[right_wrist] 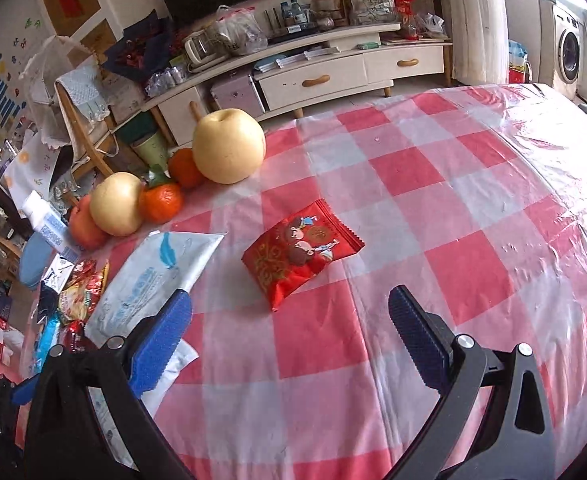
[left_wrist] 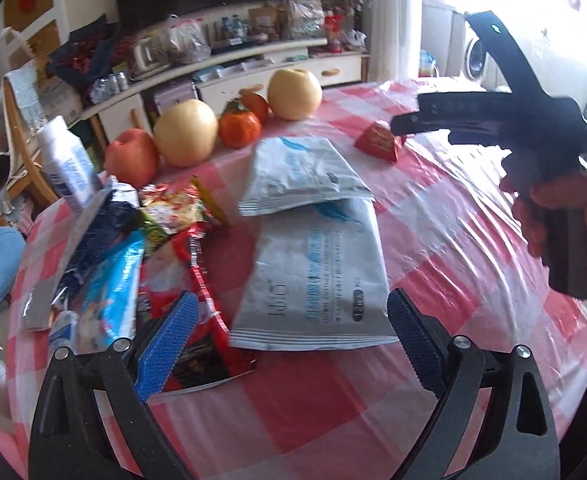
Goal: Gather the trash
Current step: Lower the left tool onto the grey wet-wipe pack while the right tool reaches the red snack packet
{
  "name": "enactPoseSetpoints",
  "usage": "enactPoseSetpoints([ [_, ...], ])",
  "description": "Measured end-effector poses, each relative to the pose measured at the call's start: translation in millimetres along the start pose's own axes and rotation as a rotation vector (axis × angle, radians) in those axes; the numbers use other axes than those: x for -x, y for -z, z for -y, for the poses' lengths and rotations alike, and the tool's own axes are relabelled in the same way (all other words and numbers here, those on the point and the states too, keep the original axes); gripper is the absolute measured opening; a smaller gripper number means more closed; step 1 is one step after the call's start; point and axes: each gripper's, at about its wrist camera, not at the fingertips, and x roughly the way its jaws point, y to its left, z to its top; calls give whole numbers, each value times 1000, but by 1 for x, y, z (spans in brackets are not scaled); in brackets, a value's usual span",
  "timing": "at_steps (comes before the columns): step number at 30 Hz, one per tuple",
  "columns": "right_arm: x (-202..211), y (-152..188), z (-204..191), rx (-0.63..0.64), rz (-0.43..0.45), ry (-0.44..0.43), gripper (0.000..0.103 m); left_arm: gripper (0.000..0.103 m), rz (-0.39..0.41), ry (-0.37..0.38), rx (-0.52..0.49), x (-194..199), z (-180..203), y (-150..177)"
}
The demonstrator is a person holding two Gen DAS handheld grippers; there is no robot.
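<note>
The left tool (left_wrist: pixel 289 336) hangs with its two blue-padded fingers spread wide and nothing between them, above the near part of the worktop (left_wrist: pixel 473 216), which is covered by a red-and-white checked cloth under clear plastic. Just beyond its fingers lies a white packet with blue print (left_wrist: pixel 317 284); a second white packet (left_wrist: pixel 297 176) overlaps that one's far end. Toward the worktop's left edge sits a heap of crumpled wrappers (left_wrist: pixel 133 240) in blue, red and gold foil, with a white tube (left_wrist: pixel 67 164) at the edge behind it.

The right tool (right_wrist: pixel 289 320) is likewise spread wide and empty. A small red snack packet (right_wrist: pixel 301 252) lies flat on the cloth just beyond its fingers, near the middle of the worktop and apart from the other litter. In the left wrist view the same red packet shows farther back, with the right tool's dark frame above it and a hand (left_wrist: pixel 557 216) around the handle.

Along the far left edge stands a row of fruit: a red apple (left_wrist: pixel 131 156), a yellow pear (left_wrist: pixel 185 132), two oranges (left_wrist: pixel 239 128) and a second pear (left_wrist: pixel 295 94), each touching or just beside the next.
</note>
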Motion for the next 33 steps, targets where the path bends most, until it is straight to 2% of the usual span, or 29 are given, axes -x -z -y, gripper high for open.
enactPoseSetpoints([
  [4, -18, -7, 1, 41, -22, 32, 99, 94, -35, -1, -28, -12, 6, -2],
  [9, -32, -11, -13, 130, -38, 30, 99, 94, -49, 5, -47, -24, 8, -9],
  [13, -41, -13, -24, 225, -38, 84, 99, 94, -67, -3, -60, -35, 9, -15],
  [20, -54, -16, -26, 268, -62, 103, 99, 95, -117, 48, 42, -48, -1, -18],
  [22, -55, -16, -28, 289, -61, 117, 94, 95, -117, 55, 70, -49, -2, -17],
  [29, -49, -12, -38, 331, -55, 83, 53, 89, -112, 36, 94, -47, 0, -17],
  [33, -46, -9, -37, 332, -51, 70, 47, 85, -95, 31, 112, -44, 1, -16],
])
